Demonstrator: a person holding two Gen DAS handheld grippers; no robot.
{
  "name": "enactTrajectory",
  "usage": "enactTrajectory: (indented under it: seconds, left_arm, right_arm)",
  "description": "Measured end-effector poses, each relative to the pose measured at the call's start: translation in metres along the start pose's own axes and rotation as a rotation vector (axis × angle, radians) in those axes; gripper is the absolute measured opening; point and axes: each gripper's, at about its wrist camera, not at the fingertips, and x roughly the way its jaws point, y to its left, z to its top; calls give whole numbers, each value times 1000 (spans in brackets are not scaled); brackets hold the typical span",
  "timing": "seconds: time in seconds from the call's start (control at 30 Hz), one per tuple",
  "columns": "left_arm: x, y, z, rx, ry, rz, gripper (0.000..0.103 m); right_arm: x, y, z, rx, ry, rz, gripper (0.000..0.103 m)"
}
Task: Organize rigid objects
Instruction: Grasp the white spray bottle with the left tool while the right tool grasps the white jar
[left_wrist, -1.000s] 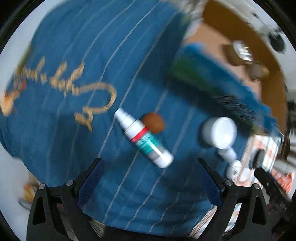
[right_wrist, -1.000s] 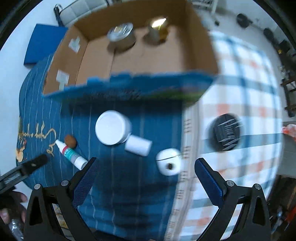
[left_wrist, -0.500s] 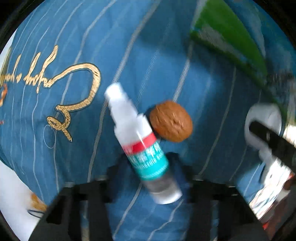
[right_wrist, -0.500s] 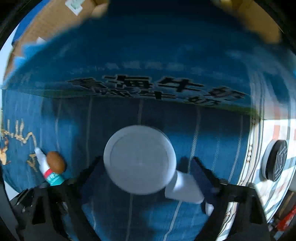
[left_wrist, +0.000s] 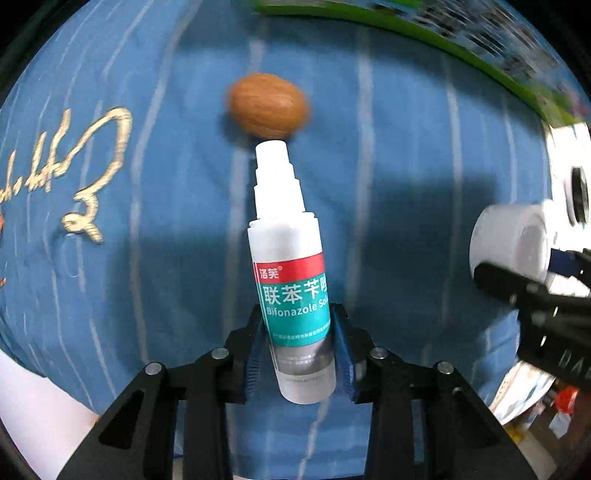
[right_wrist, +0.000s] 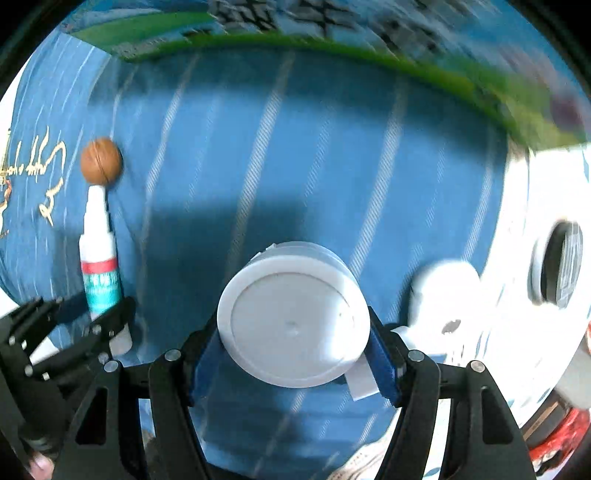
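Note:
A white spray bottle (left_wrist: 291, 288) with a red and teal label lies on the blue striped cloth (left_wrist: 406, 184), nozzle toward a brown walnut (left_wrist: 267, 105). My left gripper (left_wrist: 297, 332) is shut on the bottle's lower body, pads pressing both sides. In the right wrist view the bottle (right_wrist: 99, 266) and walnut (right_wrist: 101, 160) sit at the left. A round white jar (right_wrist: 293, 325) sits tilted between the blue pads of my right gripper (right_wrist: 293, 347), whose jaws are closing and touch its sides. The left wrist view shows this jar (left_wrist: 509, 236) at the right edge.
The printed blue and green wall of a box (right_wrist: 332, 37) runs along the top, close behind the objects. A small white bottle (right_wrist: 443, 295) lies right of the jar, beside a white ring with a dark centre (right_wrist: 557, 266) on pale cloth. Gold embroidery (left_wrist: 92, 177) marks the cloth's left.
Both grippers dropped toward the cloth. The left one closed from wide open onto the spray bottle and turned it nozzle-up in view. The right one closed around the white jar, which now tilts.

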Motion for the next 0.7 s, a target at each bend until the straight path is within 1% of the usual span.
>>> enactTrajectory:
  seconds: [0.07, 0.13, 0.2, 0.3, 0.37, 0.43, 0.47, 0.5, 0.53, 0.57, 0.6, 0.7]
  left_arm:
    - [3, -20, -4, 40, -3, 2, 32]
    - [4, -31, -4, 39, -18, 22, 33]
    - [3, -35, -2, 19, -18, 13, 35]
    - [4, -32, 0, -52, -6, -39, 39]
    - [4, -29, 1, -68, -1, -48, 39]
    - [2, -32, 0, -70, 0, -38, 39]
    - [0, -22, 15, -65, 1, -31, 39]
    - [-3, -19, 20, -57, 0, -20, 38]
    - [-4, -21, 21, -53, -4, -8, 37]
    - [-6, -22, 22, -52, -9, 1, 30]
    - [-9, -28, 25, -48, -9, 5, 30]
    - [-7, -33, 10, -43, -4, -9, 30]
  right_arm:
    - [1, -13, -13, 25, -1, -5, 71]
    - [1, -24, -21, 58, -8, 6, 71]
    - [1, -31, -23, 92, -20, 29, 72]
    - [4, -42, -26, 140, -13, 56, 72]
    - [6, -40, -27, 147, -18, 38, 72]
    - [9, -32, -28, 145, -24, 14, 73]
    - [11, -23, -29, 146, -25, 5, 73]
    - [12, -20, -29, 148, -24, -2, 73]
    - [12, -18, -29, 150, -22, -12, 71]
    - [12, -14, -29, 148, -21, -30, 70]
    - [13, -12, -29, 151, -17, -38, 70]
    - [13, -5, -33, 150, -11, -46, 69]
